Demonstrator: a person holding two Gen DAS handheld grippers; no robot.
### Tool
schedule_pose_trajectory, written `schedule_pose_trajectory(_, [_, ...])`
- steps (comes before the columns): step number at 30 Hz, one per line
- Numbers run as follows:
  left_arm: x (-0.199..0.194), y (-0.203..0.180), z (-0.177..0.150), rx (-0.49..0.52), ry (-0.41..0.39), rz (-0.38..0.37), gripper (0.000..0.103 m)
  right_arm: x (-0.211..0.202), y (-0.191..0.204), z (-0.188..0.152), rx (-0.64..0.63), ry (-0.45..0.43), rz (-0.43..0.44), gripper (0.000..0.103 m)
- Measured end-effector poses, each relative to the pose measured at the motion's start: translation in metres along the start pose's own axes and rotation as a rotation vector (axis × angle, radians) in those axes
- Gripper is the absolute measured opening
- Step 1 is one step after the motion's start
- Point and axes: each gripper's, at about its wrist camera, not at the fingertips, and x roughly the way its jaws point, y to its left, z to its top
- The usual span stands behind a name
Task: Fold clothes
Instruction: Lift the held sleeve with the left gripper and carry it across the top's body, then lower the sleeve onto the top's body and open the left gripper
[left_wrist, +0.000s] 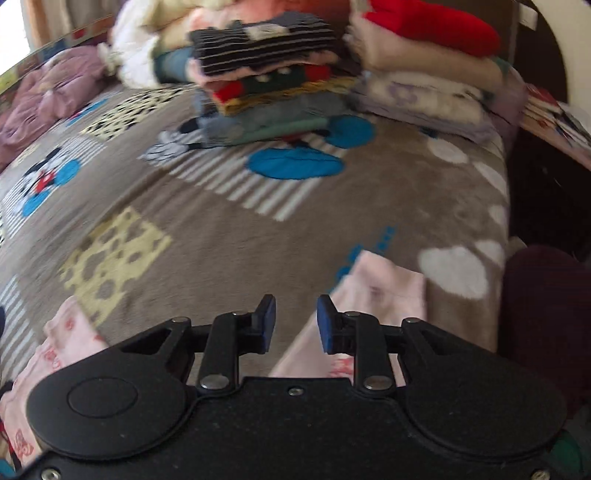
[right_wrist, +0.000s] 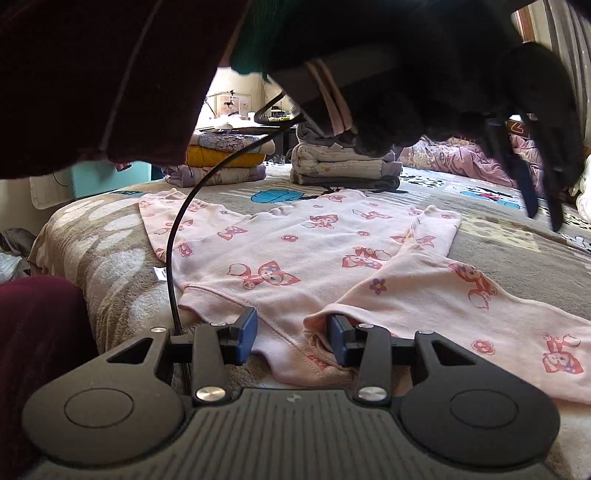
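Blue pads (right_wrist: 246, 334) of the right gripper (right_wrist: 291, 336) parted to a moderate gap, gripping nothing, set low over the near hem of the pink top (right_wrist: 295, 254); one pad just beside the folded hem edge, the other at the mouth of a cuff, contact not clear; pink top spread flat on the blanket (right_wrist: 517, 243), printed with small red-and-white figures and flowers, one sleeve (right_wrist: 436, 280) folded across toward the near right, the other reaching to the far left; black cable (right_wrist: 177, 236) arching over the garment's left part; beyond, two stacks of folded laundry (right_wrist: 343, 162) on the far side of the bed; above, a dark sleeve (right_wrist: 92, 74) and the left gripper (right_wrist: 543, 206) seen from outside, hanging over the blanket clear of the cloth. In the left wrist view, left gripper (left_wrist: 295, 321) with blue pads (left_wrist: 266, 319) likewise apart and empty, above the grey cartoon-print blanket (left_wrist: 221, 236); pink top (left_wrist: 376, 291) just past and beneath the fingers, another pink part at the lower left; picture blurred; farther off, untidy piles of folded clothes (left_wrist: 269, 74) well apart from the gripper.
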Motion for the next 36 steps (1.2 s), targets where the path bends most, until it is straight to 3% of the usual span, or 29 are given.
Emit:
schedule_pose_trajectory(3, [0.020, -0.052, 0.014, 0.135, 0.078, -0.056, 0.034, 0.000, 0.004, -0.002, -0.024, -0.006, -0.017, 0.044])
schedule_pose_trajectory(4, [0.029, -0.065, 0.016, 0.171, 0.105, -0.048, 0.041, 0.000, 0.006, -0.002, -0.034, -0.008, -0.023, 0.045])
schedule_pose_trajectory(7, [0.058, -0.086, 0.014, 0.233, 0.189, -0.012, 0.042, 0.000, 0.009, -0.003, -0.051, -0.011, -0.033, 0.046])
schedule_pose_trajectory(9, [0.073, -0.091, 0.009, 0.244, 0.224, 0.025, 0.024, 0.000, 0.009, -0.003, -0.061, -0.013, -0.035, 0.046])
schedule_pose_trajectory(11, [0.070, -0.086, 0.006, 0.195, 0.200, 0.066, 0.002, 0.000, 0.010, -0.004, -0.070, -0.015, -0.038, 0.047])
schedule_pose_trajectory(14, [0.034, -0.063, 0.001, 0.046, 0.072, 0.138, 0.002, -0.002, 0.011, -0.003, -0.083, -0.015, -0.046, 0.050])
schedule_pose_trajectory(18, [-0.057, -0.013, -0.025, -0.255, -0.166, 0.228, 0.002, -0.006, 0.011, -0.002, -0.093, -0.010, -0.062, 0.057])
schedule_pose_trajectory(22, [-0.151, 0.027, -0.086, -0.544, -0.391, 0.322, 0.002, -0.010, 0.011, -0.003, -0.095, -0.015, -0.068, 0.063])
schedule_pose_trajectory(26, [-0.206, 0.050, -0.162, -0.770, -0.544, 0.403, 0.002, -0.013, 0.013, -0.003, -0.089, -0.021, -0.069, 0.068])
schedule_pose_trajectory(30, [-0.219, 0.073, -0.236, -0.973, -0.627, 0.443, 0.001, -0.016, 0.016, -0.004, -0.090, -0.021, -0.072, 0.072])
schedule_pose_trajectory(36, [-0.191, 0.110, -0.336, -1.266, -0.674, 0.363, 0.001, -0.026, 0.021, -0.001, -0.100, -0.040, -0.093, 0.073])
